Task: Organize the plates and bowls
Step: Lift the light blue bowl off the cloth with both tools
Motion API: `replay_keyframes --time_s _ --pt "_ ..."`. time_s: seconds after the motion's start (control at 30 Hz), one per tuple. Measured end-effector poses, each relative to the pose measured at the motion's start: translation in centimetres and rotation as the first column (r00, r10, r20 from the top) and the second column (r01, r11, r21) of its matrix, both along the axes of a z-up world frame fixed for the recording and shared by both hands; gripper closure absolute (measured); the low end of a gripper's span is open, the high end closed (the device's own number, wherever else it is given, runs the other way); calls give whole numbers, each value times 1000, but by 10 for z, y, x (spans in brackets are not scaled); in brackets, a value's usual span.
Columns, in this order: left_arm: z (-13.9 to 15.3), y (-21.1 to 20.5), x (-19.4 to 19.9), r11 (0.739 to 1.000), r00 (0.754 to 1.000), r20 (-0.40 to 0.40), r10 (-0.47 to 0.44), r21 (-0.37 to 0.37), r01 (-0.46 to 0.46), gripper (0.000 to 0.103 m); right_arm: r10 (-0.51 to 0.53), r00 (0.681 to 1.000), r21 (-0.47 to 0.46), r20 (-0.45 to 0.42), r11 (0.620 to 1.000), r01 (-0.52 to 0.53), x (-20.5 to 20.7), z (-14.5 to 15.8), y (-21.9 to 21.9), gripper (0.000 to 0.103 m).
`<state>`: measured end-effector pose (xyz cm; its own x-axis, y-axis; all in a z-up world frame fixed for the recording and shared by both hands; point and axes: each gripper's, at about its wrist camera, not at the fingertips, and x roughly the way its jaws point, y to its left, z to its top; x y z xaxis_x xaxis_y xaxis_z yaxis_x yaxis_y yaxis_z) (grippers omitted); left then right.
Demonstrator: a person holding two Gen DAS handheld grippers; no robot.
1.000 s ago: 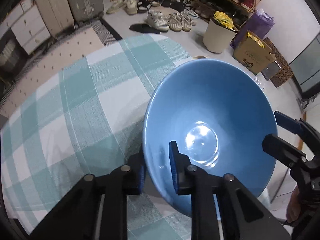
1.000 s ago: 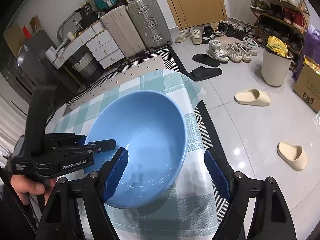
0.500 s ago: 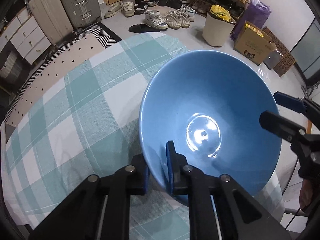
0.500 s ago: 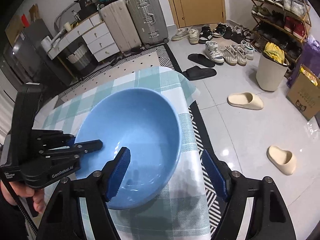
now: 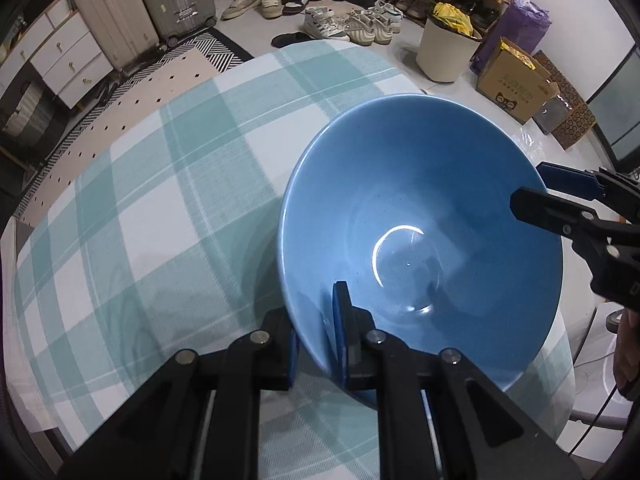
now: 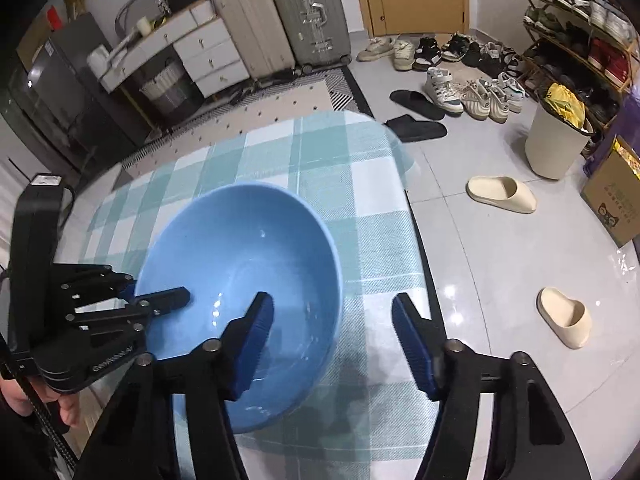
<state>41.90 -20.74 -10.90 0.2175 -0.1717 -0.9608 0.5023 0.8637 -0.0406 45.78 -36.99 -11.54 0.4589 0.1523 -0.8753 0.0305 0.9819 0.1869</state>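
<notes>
Left gripper (image 5: 316, 344) is clamped on the near rim of the blue bowl (image 5: 420, 216), 1 pad inside the wall and 1 outside; I read that as a firm pinch. Right gripper (image 6: 332, 344) has its jaws closing, with the bowl's rim on that side standing between them. From the right wrist view its inner finger (image 6: 252, 344) sits over the bowl's interior and the outer one beyond the rim, neither pad clearly pressing yet.

Beyond both tools, the bowl appears held just above the checked tablecloth (image 5: 160, 200), tilted toward the left gripper; I cannot tell whether its base touches the cloth. It is empty, showing only a ring of glare at the bottom.

Past the bowl, the cloth is bare in both views: I see no plates, no other bowls and no stack or rack to receive this 1. Farther out lie floor, shoes (image 6: 440, 88) and suitcases (image 6: 312, 16).

My judgement: the task is at an early or middle stage. 1 bowl is in hand, its destination is not visible, and placing it remains.
</notes>
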Motion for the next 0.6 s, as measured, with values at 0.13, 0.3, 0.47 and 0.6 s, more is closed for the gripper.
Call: replay_keyframes --time_s 0.13,0.3,0.47,0.6 --pt "1 17 -8 1000 1000 2 14 13 -14 90 32 999 -22 -18 999 -33 -3 1 14 47" --pt "3 32 -16 1000 1000 0 30 9 -30 90 75 996 -29 -48 997 -76 -5 0 31 54" --pt "2 44 -21 999 999 -5 38 13 -38 90 111 990 -44 -81 992 -115 -6 -4 50 61" --pt "3 52 -25 999 999 -8 44 6 -44 90 128 986 -46 -110 990 -134 -3 -10 63 72"
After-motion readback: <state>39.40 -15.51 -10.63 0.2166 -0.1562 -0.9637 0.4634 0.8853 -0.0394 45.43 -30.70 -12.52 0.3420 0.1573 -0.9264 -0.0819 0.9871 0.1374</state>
